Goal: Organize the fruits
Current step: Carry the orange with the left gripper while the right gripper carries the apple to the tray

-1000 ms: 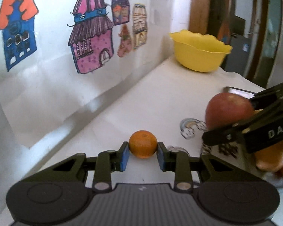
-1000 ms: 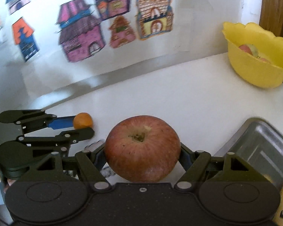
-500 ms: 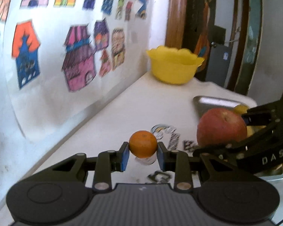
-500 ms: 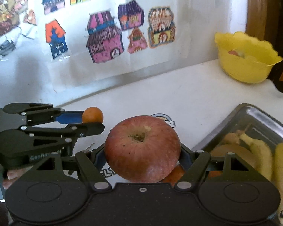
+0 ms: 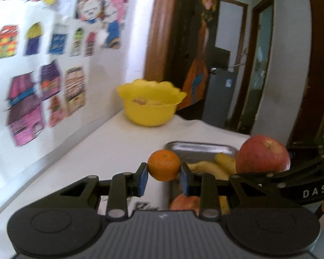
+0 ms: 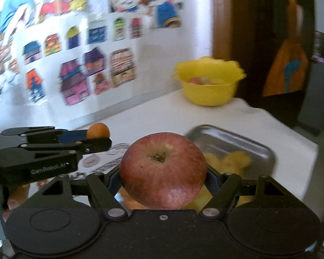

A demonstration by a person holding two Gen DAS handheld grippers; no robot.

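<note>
My left gripper (image 5: 163, 178) is shut on a small orange (image 5: 163, 168) and holds it in the air above the white table (image 5: 118, 142). My right gripper (image 6: 163, 177) is shut on a red apple (image 6: 163, 169) and holds it up beside the left one. The apple also shows in the left wrist view (image 5: 262, 154), and the orange in the right wrist view (image 6: 97, 130). Below both lies a metal tray (image 6: 237, 139) with bananas (image 5: 207, 168) and another apple (image 5: 184, 201). A yellow bowl (image 5: 150, 105) holding fruit stands at the table's far end.
A wall with coloured house drawings (image 5: 43, 90) runs along the left of the table. Stickers (image 6: 90, 161) lie on the tabletop under the grippers. A doorway (image 5: 237, 75) opens behind the bowl. The table's right edge (image 6: 291, 129) drops off beyond the tray.
Both grippers have risen and pulled back with their fruit, so the tray and the bowl sit lower and farther in view. The grips are unchanged.
</note>
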